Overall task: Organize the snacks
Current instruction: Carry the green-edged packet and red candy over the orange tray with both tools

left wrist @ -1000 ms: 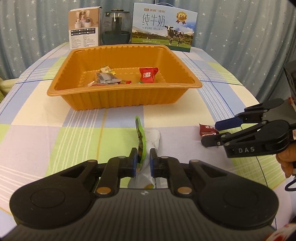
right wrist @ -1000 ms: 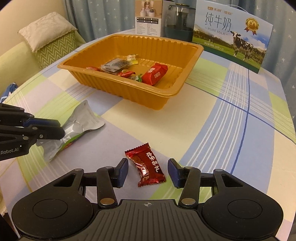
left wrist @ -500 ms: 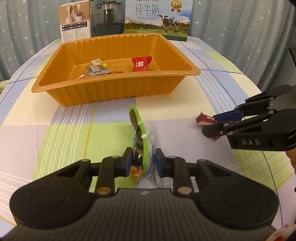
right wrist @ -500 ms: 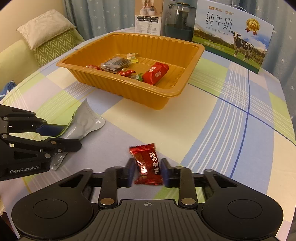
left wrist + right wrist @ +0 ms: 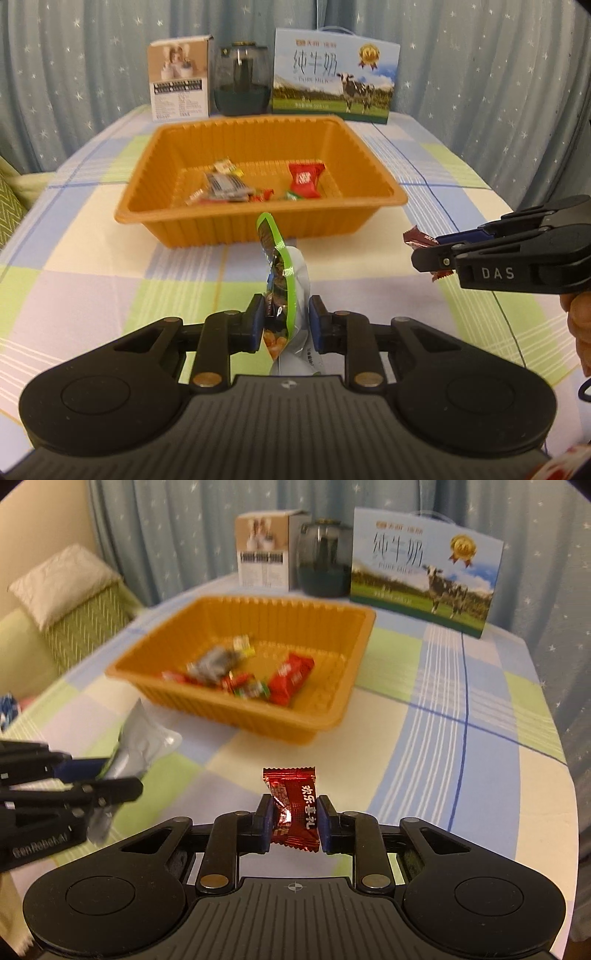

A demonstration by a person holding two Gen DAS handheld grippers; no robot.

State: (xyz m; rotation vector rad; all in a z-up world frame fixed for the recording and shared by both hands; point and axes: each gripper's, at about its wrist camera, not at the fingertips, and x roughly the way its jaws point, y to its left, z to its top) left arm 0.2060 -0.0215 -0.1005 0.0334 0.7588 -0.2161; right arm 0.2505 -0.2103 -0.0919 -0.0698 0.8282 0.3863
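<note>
Both are carrying snacks: the left gripper [image 5: 286, 321] is pinching a green-edged pouch [image 5: 284, 280], the right gripper [image 5: 294, 819] a red candy [image 5: 293, 808], next needing release over the orange tray [image 5: 347, 686] at twelve o'clock.

One tray [image 5: 258, 221], two boxes [image 5: 180, 79]

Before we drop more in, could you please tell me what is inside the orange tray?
The orange tray holds a red packet, a grey wrapper, a yellowish candy and small red and green sweets. Anything beneath them, or behind the near wall, is hidden.
</note>
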